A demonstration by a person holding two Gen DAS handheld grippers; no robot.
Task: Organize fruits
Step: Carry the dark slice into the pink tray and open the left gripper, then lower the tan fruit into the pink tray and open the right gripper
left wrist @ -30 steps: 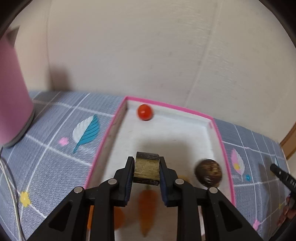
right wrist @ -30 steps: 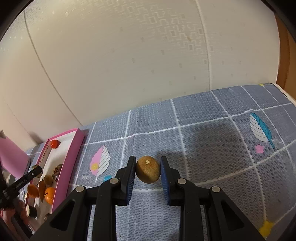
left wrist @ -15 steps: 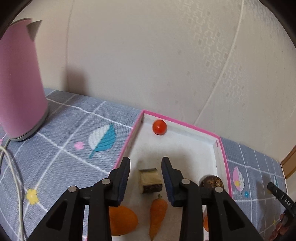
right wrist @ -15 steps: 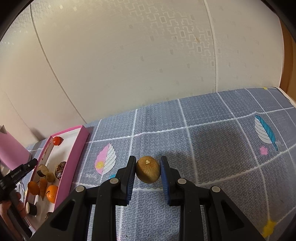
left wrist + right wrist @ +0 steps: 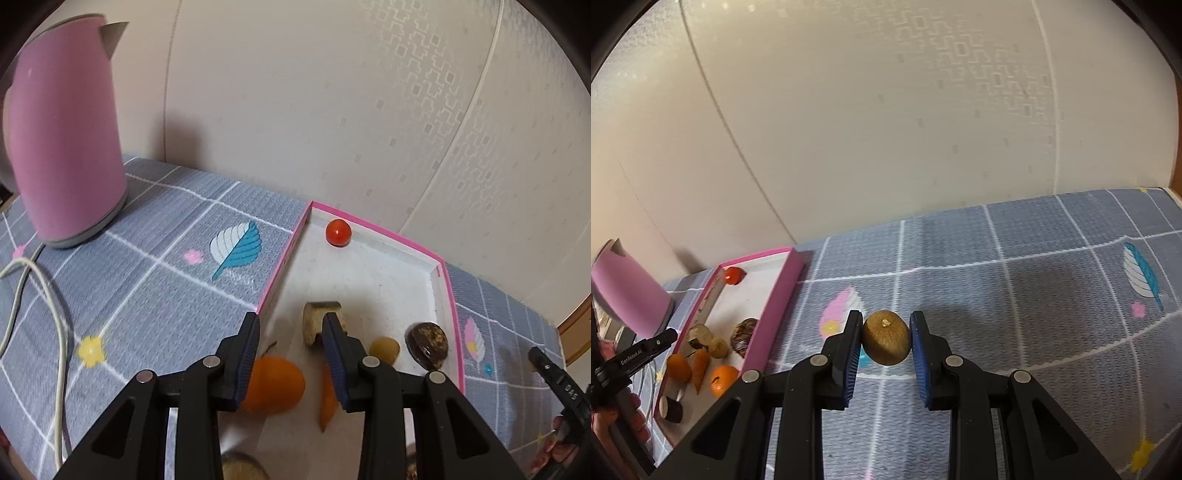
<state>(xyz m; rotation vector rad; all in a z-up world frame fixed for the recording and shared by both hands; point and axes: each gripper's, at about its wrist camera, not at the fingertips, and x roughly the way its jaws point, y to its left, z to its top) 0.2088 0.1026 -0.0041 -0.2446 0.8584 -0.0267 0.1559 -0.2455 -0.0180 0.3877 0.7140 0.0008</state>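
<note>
1. Left tool [image 5: 290, 332]: jaws spread, nothing between the pads. They opened within the last second; reading flat over the last half second.
2. Brown-skinned chunk [image 5: 318, 320] lies free on the tray [image 5: 441, 291] floor, just behind the left tool's right finger.
3. Tray is pink-rimmed, white inside. Contents: red tomato [image 5: 338, 232] in the far corner, tan ball [image 5: 385, 349], dark speckled fruit [image 5: 427, 345] by the right wall, orange fruit [image 5: 275, 384], carrot [image 5: 328, 402].
4. Right tool [image 5: 885, 339]: pinching a kiwi [image 5: 886, 338], both blue pads against its sides.
5. Kiwi sits over the grey checked table [image 5: 1034, 295] cover, right of the tray, not in it.
6. Pink kettle [image 5: 62, 144] stands on the table left of the tray, white cord [image 5: 44, 295] trailing from it.
</note>
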